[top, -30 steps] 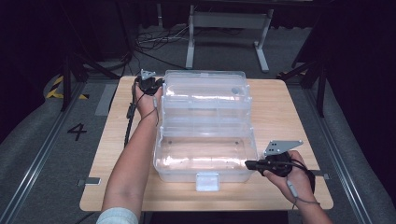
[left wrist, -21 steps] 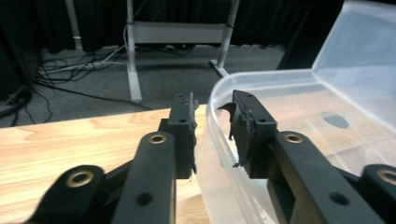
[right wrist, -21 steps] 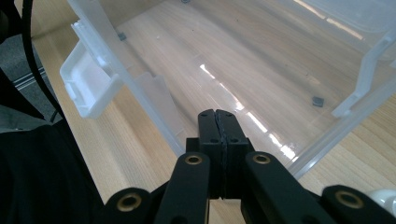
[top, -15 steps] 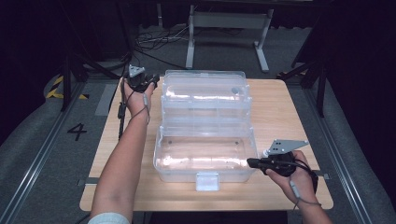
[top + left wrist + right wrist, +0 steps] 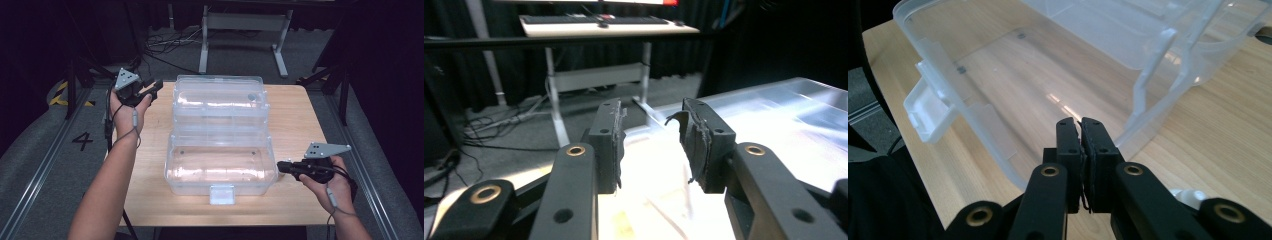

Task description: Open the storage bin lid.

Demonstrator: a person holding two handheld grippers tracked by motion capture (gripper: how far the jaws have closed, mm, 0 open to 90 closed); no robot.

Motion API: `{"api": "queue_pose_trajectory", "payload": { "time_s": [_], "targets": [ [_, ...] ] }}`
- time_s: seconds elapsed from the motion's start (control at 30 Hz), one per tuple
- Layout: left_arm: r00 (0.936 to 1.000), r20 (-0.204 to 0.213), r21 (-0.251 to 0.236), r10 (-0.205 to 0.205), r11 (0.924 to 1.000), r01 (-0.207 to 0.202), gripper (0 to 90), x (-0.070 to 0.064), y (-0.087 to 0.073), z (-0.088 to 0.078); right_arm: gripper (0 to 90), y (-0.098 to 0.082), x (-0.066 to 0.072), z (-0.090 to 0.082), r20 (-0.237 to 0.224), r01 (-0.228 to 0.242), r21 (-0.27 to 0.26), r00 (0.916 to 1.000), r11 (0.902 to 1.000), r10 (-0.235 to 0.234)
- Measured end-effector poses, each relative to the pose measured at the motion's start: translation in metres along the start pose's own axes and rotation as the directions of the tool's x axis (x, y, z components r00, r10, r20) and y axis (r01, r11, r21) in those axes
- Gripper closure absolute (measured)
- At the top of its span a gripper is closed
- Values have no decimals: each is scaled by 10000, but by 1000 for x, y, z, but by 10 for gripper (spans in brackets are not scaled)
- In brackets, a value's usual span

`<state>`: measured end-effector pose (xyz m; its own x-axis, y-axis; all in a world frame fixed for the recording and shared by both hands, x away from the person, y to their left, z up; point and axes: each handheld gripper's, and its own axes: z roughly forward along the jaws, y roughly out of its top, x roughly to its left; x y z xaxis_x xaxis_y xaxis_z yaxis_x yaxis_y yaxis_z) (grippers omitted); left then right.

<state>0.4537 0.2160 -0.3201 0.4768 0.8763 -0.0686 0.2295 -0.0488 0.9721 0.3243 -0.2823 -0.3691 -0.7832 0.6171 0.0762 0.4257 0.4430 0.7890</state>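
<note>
1. Big clear plastic box (image 5: 220, 165) sits open in the middle of the wooden bench (image 5: 300, 130), lid (image 5: 220, 102) flipped back toward the far edge and lying flat-ish behind the tub. White latch tab (image 5: 222, 194) sticks out of the near wall.
2. Left gripper (image 5: 150, 90) is up off the far left corner of the bench, just beside the lid's corner but not touching it. Its jaws have just been opening and stand clearly apart in the left gripper view (image 5: 650, 135), nothing between them, so it's released.
3. Right gripper (image 5: 281, 167) is low at the box's near right corner, tips just beside the tub wall. In the right gripper view (image 5: 1081, 125) the pads are nearly pressed together with only a thin slit, and nothing pinched in there. They've just been easing apart a hair, but it reads as clenched on nothing.
4. Box interior looks bare, wood grain showing through the bottom.
</note>
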Motion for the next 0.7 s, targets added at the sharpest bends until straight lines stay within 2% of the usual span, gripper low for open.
{"api": "queue_pose_trajectory", "payload": {
  "time_s": [0.2, 0.23, 0.33, 0.43, 0.57, 0.7],
  "targets": [
    [9993, 384, 349, -33, 9994, 19, 599, -10, -8, -28, 855, 4, -11, -6, 184, -140, -163, 9997, 9998, 143],
    [9983, 585, 593, -47, 9982, 12, 594, -13, -12, -35, 855, 4, -16, -7, 253, -192, -170, 9995, 9997, 196],
    [9978, 662, 678, 0, 9977, -45, 598, -17, -21, -47, 850, 5, -23, -10, 358, -308, -192, 9989, 9993, 315],
    [9962, 873, 756, -48, 9971, -18, 591, -21, -26, -52, 848, 6, -30, -11, 447, -435, -202, 9980, 9988, 444],
    [9965, 833, 811, 94, 9966, -161, 586, -24, -26, -56, 840, 6, -37, -13, 516, -577, -196, 9969, 9981, 587],
    [9954, 953, 873, -51, 9962, -32, 584, -23, -28, -61, 834, 7, -40, -14, 592, -632, -188, 9962, 9978, 642]
  ]
}}
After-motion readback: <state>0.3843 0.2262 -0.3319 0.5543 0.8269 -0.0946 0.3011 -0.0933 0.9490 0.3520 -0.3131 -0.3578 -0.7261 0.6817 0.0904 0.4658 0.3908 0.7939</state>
